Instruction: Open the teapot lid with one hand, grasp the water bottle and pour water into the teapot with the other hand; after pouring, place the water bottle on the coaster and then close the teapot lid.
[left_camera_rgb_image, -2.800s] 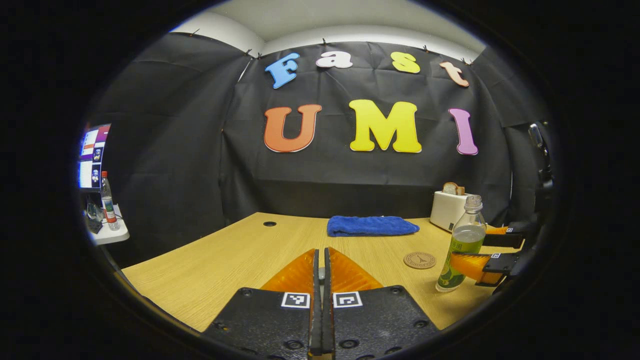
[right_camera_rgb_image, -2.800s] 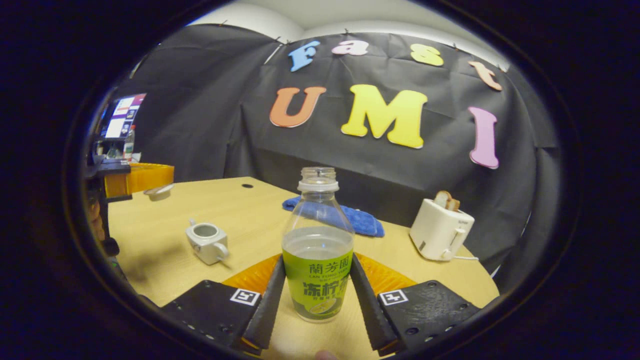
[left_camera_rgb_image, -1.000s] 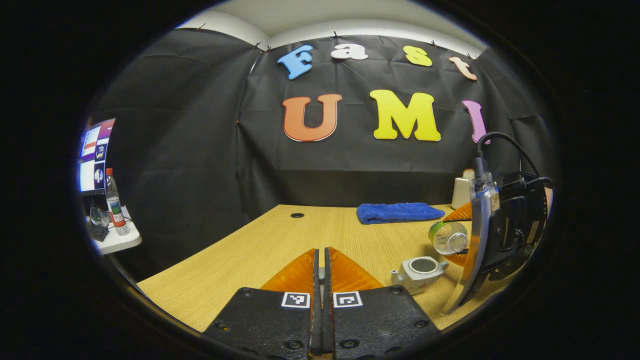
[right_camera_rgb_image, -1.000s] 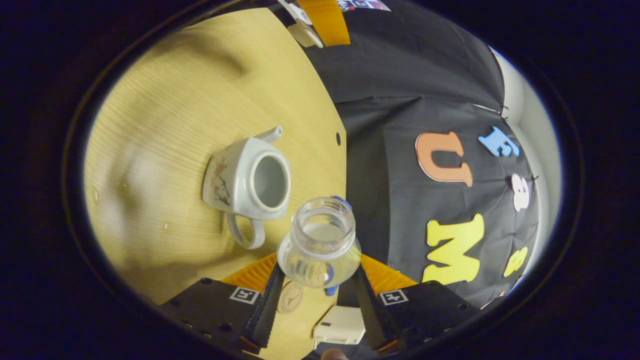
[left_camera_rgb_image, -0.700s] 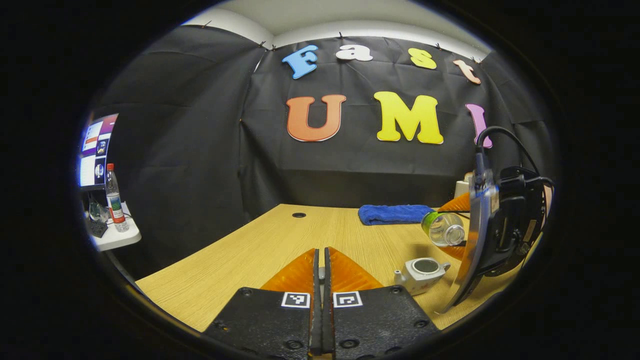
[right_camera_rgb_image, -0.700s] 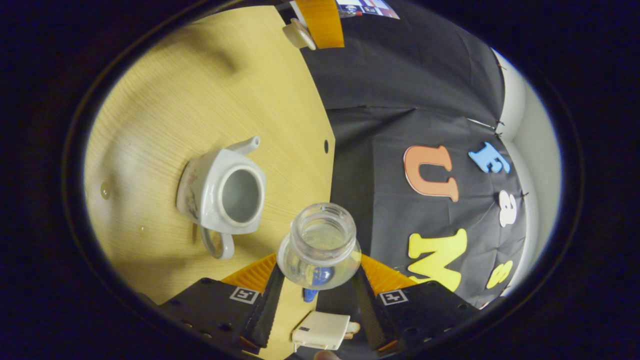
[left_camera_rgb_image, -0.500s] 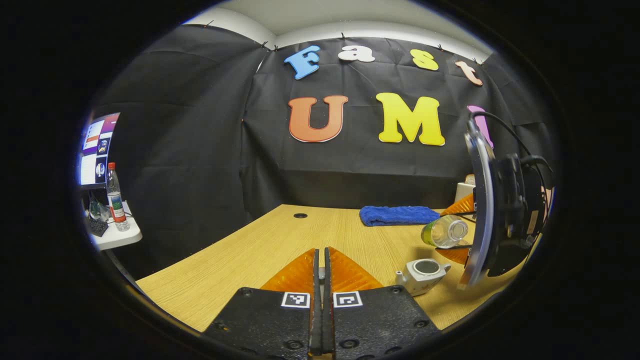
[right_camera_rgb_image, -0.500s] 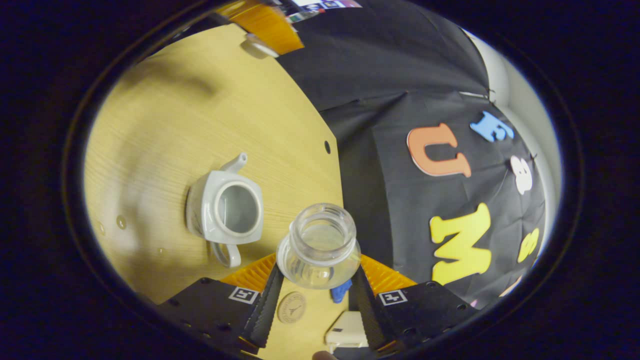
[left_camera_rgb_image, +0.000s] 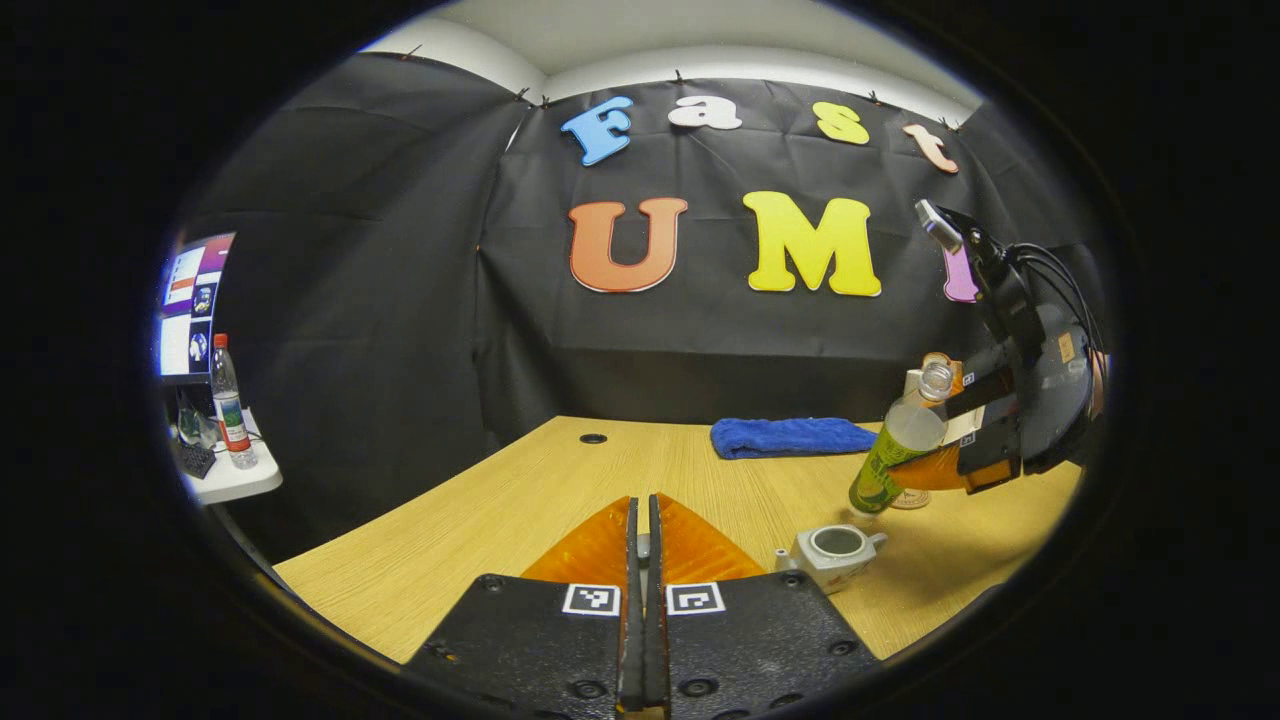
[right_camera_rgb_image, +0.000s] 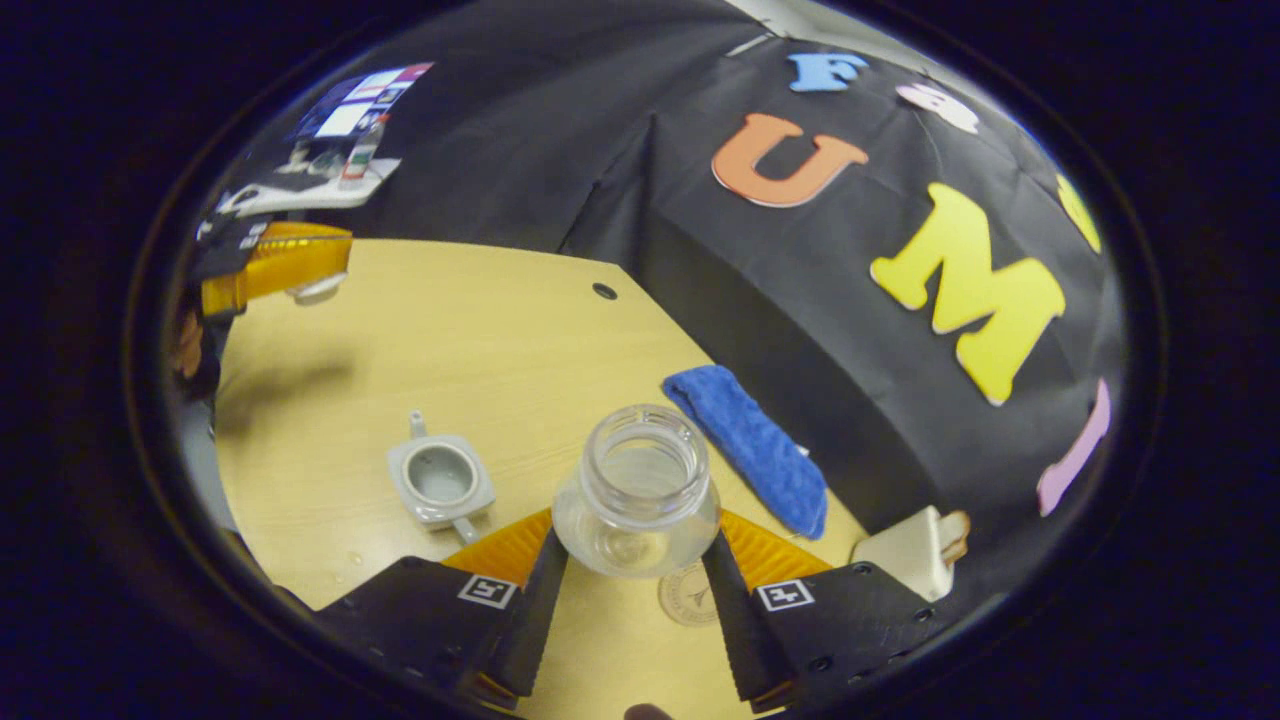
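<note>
We see the right tongs (right_camera_rgb_image: 635, 585) clamped on the water bottle (right_camera_rgb_image: 637, 492), held tilted above the desk (right_camera_rgb_image: 480, 350) near the coaster (right_camera_rgb_image: 692, 596). Open teapot (right_camera_rgb_image: 440, 481) sits alongside. Left tongs (left_camera_rgb_image: 643, 545) pressed together on the lid (right_camera_rgb_image: 313, 290).

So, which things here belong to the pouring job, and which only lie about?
Job: water bottle in the right gripper, teapot, teapot lid in the left gripper, coaster.
Lying about: blue towel, toaster.
</note>
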